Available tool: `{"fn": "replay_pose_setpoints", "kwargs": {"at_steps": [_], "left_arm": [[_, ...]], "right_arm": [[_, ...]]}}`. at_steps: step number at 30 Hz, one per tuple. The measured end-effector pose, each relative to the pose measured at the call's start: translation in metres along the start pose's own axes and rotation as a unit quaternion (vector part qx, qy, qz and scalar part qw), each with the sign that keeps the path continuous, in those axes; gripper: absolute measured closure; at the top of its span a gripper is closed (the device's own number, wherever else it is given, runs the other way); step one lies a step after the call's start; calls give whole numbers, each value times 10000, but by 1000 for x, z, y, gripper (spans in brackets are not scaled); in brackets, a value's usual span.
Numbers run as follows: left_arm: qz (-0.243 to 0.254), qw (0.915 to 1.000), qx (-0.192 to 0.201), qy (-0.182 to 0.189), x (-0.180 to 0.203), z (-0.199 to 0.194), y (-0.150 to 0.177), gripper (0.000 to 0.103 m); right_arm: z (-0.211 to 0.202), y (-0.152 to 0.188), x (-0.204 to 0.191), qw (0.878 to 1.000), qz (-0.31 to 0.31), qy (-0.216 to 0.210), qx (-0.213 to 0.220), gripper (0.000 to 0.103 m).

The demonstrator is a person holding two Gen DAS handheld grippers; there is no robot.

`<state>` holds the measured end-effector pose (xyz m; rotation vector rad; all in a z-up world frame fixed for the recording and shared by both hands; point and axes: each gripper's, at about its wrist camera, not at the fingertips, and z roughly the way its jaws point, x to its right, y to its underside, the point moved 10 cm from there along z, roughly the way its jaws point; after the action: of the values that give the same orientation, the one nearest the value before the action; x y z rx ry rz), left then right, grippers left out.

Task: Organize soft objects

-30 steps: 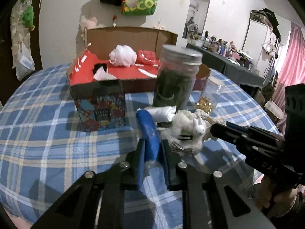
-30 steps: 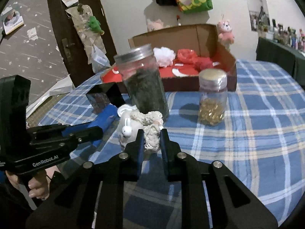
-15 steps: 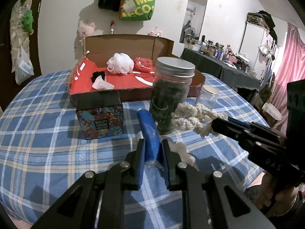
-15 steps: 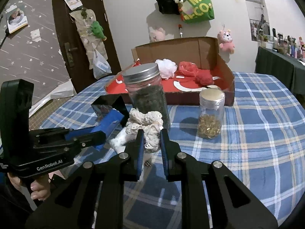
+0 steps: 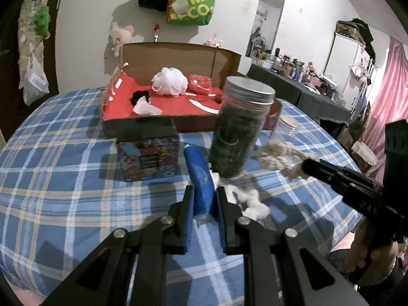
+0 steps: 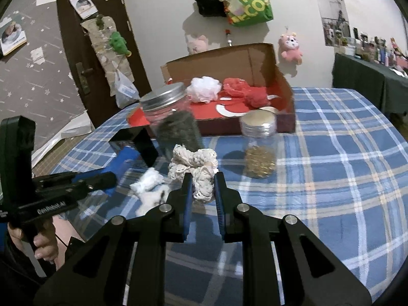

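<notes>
1. Scrunchie (image 6: 196, 164), the cream lacy one, is pinched between the closed jaws of the right gripper (image 6: 202, 178) and held up off the blue plaid tablecloth (image 6: 331, 168). In the left wrist view it (image 5: 278, 156) shows on the right side, hanging off that gripper's tip.
2. Left gripper (image 5: 205, 195) is clamped shut on a blue tube (image 5: 200, 176). Its near end is buried between the pads, so can't tell how long it is.
3. White fluffy toy (image 5: 251, 201) lies on the cloth just right of the left gripper. It's blurry in both views (image 6: 150, 188) and I can't make out its shape.
4. Big dark-filled jar (image 5: 237, 132) with a metal lid stands just behind the tube and hides most of the small jar (image 5: 287, 127) in the left view. The right view shows that small jar (image 6: 258, 148) in full, gold bits at the bottom.
5. Cardboard box (image 5: 178, 56) with the red lining sits at the far side, with a white pouf (image 5: 169, 80) and red mesh stuff (image 5: 200, 83) inside. A black scrunchie-ish thing (image 5: 139, 97) shows only in the left view.
6. Patterned little box (image 5: 148, 158) shows its front in the left view; in the right it's mostly a black top (image 6: 135, 141).
7. Right view catches the person's left hand (image 6: 43, 242) on the handle, cut off at the edge.
</notes>
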<state>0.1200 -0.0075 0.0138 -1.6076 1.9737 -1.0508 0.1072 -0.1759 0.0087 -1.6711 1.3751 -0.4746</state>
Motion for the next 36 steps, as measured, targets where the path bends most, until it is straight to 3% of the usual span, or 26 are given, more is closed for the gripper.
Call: {"fn": "replay_pose_setpoints", "kwargs": {"at_steps": [13, 21, 24, 36], "left_arm": [[-728, 9965, -292, -282, -71, -9, 15, 86], [-804, 9944, -379, -575, -112, -6, 6, 85], [-696, 9951, -447, -548, -123, -1, 0, 85], [-42, 9980, -587, 212, -136, 25, -31, 86]], "right_arm": [[-17, 5, 52, 9982, 451, 392, -17, 87], [-23, 6, 80, 9960, 646, 610, -79, 87], [-24, 4, 91, 9948, 777, 645, -101, 87], [-3, -30, 124, 9955, 878, 348, -89, 87]]}}
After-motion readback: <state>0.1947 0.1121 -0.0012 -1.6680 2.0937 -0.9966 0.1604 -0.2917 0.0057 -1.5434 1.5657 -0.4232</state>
